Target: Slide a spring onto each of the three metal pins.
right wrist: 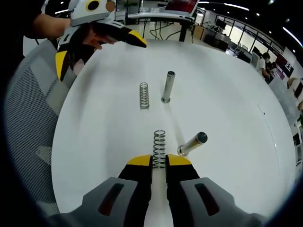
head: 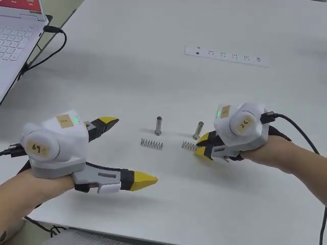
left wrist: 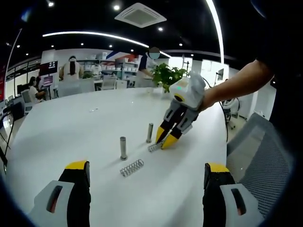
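White table [head: 153, 61]: right gripper [right wrist: 159, 162] pinching spring [right wrist: 159, 144] beside pin [right wrist: 193, 143].

white table [head: 127, 61] with a laptop [head: 13, 41] and power strip [head: 226, 55]; open office, ceiling lights [left wrist: 116, 7].

A tan sticker [head: 38, 148] on the left gripper [head: 134, 149], left of the pins [head: 158, 125], reads "69". A second sticker [head: 243, 124] on the right gripper [head: 199, 147], right of the pins, reads "26". The writing on the small top stickers [head: 65, 121] is too small to read.
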A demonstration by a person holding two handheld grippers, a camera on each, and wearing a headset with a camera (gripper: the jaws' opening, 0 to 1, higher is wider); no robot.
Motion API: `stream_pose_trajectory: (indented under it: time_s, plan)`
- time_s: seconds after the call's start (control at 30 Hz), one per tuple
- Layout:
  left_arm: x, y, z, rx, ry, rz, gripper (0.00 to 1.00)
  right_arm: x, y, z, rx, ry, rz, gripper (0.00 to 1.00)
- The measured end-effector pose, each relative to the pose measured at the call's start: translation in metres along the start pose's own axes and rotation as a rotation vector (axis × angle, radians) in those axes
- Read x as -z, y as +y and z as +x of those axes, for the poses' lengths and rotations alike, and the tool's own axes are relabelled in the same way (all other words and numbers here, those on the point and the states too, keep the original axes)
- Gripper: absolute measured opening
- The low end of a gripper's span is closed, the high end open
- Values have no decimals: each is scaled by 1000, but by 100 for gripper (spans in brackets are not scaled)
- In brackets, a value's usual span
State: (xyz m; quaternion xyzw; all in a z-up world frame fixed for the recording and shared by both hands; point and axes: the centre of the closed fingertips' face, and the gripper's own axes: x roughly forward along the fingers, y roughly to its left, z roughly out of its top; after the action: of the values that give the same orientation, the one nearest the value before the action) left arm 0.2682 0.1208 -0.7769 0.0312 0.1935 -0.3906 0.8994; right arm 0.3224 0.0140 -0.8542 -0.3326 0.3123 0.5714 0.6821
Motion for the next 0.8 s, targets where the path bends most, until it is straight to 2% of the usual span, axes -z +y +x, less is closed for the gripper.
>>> stream_pose_trajectory:
  time_s: [0.37,0.8]
  plan:
    - [-1,-2,2,6,-1,3,98,-1,4,-2,-7,-15,-4,8]
    - [-12,-6,8,20,-16,23,98,-13,5,-30,5,-48,-28,8]
